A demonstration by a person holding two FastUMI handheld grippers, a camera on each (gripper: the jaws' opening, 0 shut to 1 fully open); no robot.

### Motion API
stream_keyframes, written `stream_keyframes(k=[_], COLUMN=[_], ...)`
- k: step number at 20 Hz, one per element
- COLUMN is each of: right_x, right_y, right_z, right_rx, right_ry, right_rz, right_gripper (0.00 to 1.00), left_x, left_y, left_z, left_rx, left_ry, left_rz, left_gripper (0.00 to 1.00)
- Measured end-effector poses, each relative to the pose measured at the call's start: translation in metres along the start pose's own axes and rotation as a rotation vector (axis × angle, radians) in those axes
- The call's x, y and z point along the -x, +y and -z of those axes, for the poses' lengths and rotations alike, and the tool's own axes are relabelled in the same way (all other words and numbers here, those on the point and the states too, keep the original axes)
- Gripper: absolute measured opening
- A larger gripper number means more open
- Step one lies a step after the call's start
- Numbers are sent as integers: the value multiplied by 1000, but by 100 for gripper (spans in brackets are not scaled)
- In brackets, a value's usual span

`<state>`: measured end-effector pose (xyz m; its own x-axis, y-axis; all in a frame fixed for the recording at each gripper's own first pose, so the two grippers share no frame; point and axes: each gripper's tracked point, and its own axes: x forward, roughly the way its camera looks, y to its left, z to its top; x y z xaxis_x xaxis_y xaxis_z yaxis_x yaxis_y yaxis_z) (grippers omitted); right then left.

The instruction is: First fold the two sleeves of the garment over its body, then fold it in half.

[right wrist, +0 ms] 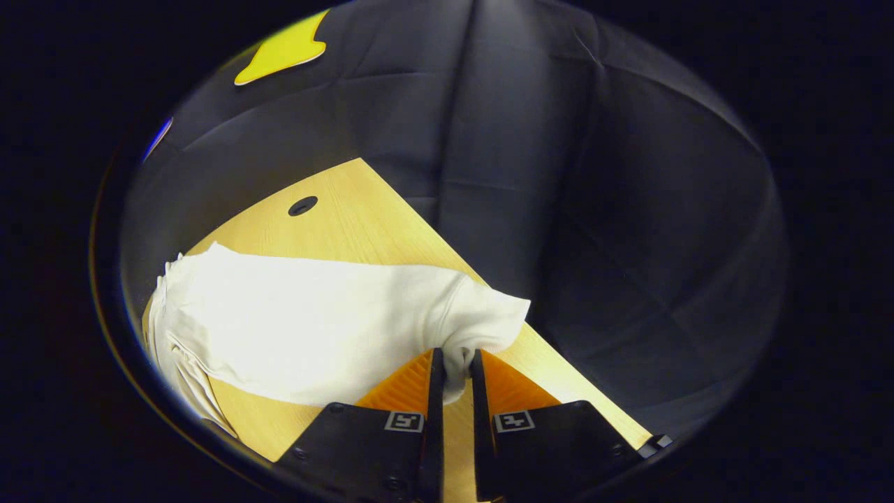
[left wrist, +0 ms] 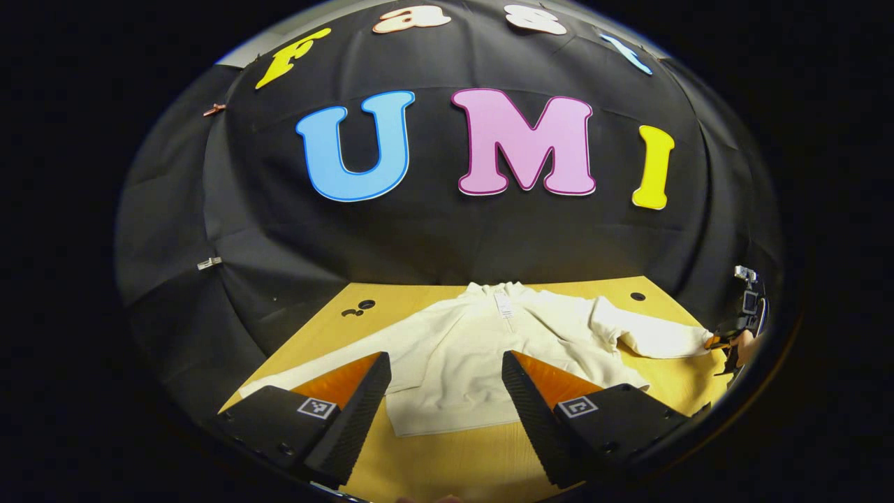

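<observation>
Markings: none legible.
A small white tag [left wrist: 503,303] at the neck of the cream garment [left wrist: 482,349] carries print too fine to make out; each gripper finger bears a square black-and-white coded marker [right wrist: 404,421], with no letters or numbers.

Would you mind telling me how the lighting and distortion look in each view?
Left gripper view: strong fisheye bend, the table edges curving; the garment is evenly lit and sharp. Right gripper view: the sleeve pinched in the right claw is bright, nearly washed out, its weave lost; the booth wall dims toward the rim.
</observation>
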<state>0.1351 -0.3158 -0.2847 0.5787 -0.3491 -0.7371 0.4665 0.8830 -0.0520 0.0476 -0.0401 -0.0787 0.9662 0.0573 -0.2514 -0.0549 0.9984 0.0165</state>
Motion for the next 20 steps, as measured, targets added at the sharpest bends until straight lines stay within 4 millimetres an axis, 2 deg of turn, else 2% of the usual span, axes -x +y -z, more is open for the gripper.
stream_keyframes(k=[1, 2, 3, 7, 9, 12, 14, 17, 20], right_x=[0, 1, 2, 6, 15, 27, 41, 68, 103], right_y=[1, 1, 2, 1, 5, 21, 47, 101, 156], right_z=[-1, -1, -2, -11, -25, -65, -92, -134, -162], right_rx=[4, 8, 13, 4, 9, 40, 74, 140, 221], right_ry=[-1, 7, 12, 5, -9, -66, -113, -193, -250], right_rz=[-1, -7, -12, 1, 6, -8, -50, -125, -208], right_gripper=[22, 14, 11, 11, 11, 10, 11, 10, 10], left_x=[0, 0, -1, 0, 1, 2, 2, 3, 6], left_y=[1, 3, 6, 16, 22, 31, 40, 53, 70], left_z=[1, 2, 3, 5, 4, 3, -1, -3, -3], left_rx=[0, 2, 5, 11, 10, 22, 30, 47, 74], left_ry=[1, 2, 7, 15, 15, 22, 13, 2, -3], left_rz=[-6, -14, -21, -42, -52, -61, -71, -87, -109], left_gripper=[99, 99, 99, 99, 99, 99, 99, 99, 99])
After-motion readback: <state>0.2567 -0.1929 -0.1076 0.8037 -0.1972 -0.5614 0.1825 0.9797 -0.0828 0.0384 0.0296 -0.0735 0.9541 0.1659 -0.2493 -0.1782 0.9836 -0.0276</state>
